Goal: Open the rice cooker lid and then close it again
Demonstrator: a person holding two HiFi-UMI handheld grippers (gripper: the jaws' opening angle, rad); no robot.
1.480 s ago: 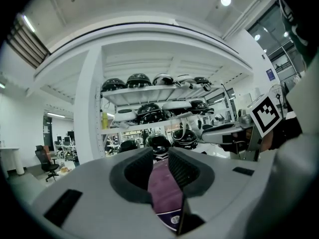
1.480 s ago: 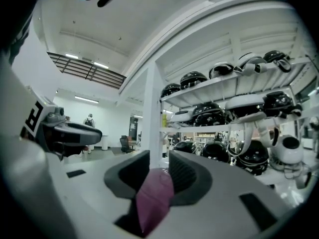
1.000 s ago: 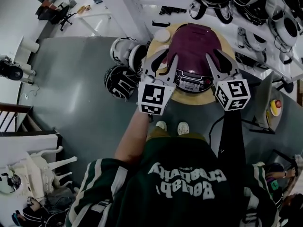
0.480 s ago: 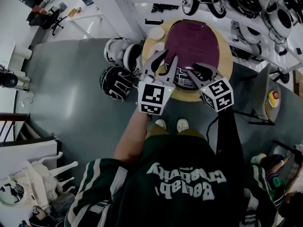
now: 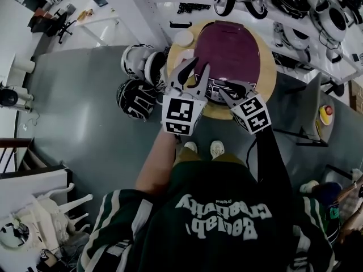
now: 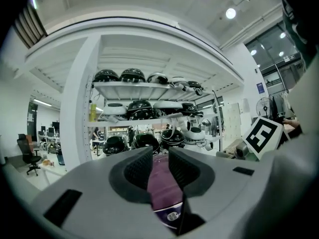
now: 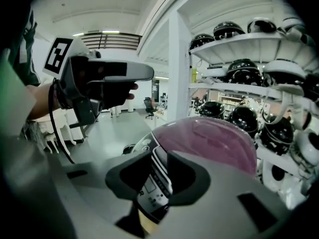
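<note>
Brought right tool (image 5: 229, 88) down and inward to the front panel of the maroon-lidded round rice cooker (image 5: 227, 47), still shut on the round wooden worktop (image 5: 271, 75). Just narrowed its jaws, clamping nothing. Kept left tool (image 5: 199, 67) alongside, slightly apart, empty. Probably lining up on the lid release.

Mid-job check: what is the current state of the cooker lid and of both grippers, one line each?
rice cooker lid: closed, flat on the cooker body.
left gripper: jaws apart, nothing between them, held at the cooker's front left.
right gripper: jaws apart, have just been closing, nothing gripped between them; pointed at the front control panel.
</note>
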